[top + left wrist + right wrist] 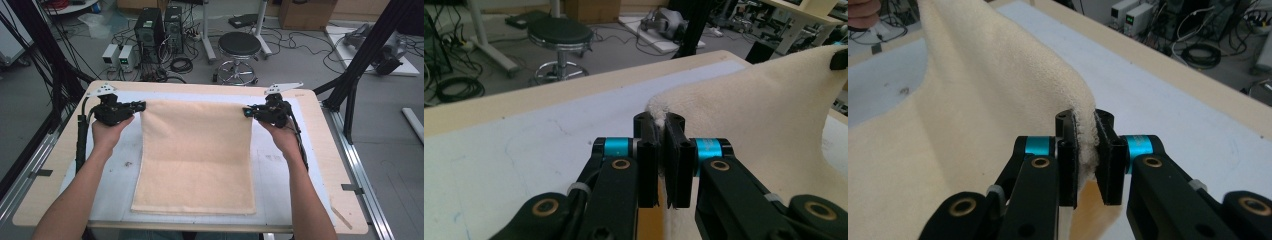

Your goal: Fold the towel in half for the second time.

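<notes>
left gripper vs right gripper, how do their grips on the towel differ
The left gripper pinches just a small tip of the cream towel at its far left corner; the right gripper has a thicker bunch of cloth at the far right corner. In the high view, the left gripper points rightward and the right gripper leftward. Both are shut on the towel, its far edge lifted.

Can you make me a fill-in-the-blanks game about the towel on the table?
1. The cream towel is pinched at its two far ____.
2. The left gripper is ____ on the towel.
3. The towel's near edge lies on the ____ mat.
4. On the floor beyond the table stands a round black ____.

Missing words: corners; shut; white; stool
</notes>
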Demonstrator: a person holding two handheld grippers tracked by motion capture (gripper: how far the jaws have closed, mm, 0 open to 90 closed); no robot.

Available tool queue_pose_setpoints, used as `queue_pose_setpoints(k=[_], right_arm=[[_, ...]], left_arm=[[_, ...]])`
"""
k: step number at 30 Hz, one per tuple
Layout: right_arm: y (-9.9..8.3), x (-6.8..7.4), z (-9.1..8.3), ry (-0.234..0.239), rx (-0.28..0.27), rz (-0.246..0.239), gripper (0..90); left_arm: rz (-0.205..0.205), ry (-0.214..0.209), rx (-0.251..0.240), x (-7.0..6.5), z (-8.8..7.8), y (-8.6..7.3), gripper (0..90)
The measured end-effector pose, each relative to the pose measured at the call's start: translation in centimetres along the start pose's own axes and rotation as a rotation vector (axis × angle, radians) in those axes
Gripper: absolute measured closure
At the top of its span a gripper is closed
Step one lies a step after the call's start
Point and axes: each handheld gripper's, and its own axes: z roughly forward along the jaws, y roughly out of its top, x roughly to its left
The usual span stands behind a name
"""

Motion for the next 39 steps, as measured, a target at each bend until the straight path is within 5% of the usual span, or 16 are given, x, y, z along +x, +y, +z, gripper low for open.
queue_pose_setpoints(k=[7,17,23,29,32,35,39], right_arm=[[-2.1,1.9,-0.4,0.067,0.017,-0.045,81.3],[-6.6,5.9,-2.3,0.133,0.042,-0.085,81.0],[-9.4,8.4,-2.9,0.148,0.107,-0.138,80.4],[-11.8,9.7,-3.1,0.167,0.152,-0.138,79.6],[-13.0,10.2,-3.3,0.183,0.183,-0.131,73.1],[-13.7,10.6,-4.0,0.197,0.197,-0.127,61.9],[-13.4,10.6,-5.2,0.185,0.154,-0.123,57.6]], left_arm=[[0.063,-0.029,0.063,-0.9,-1.7,-2.5,85.0],[0.145,-0.109,0.098,-4.7,-5.6,-8.3,84.9],[0.129,-0.149,0.138,-6.1,-7.7,-11.5,84.8],[0.161,-0.183,0.189,-7.2,-8.7,-12.9,84.7],[0.135,-0.22,0.234,-7.5,-9.4,-13.8,83.1],[0.123,-0.228,0.26,-7.7,-10.2,-14.5,70.0],[0.133,-0.221,0.254,-7.8,-10.6,-14.2,60.7]])
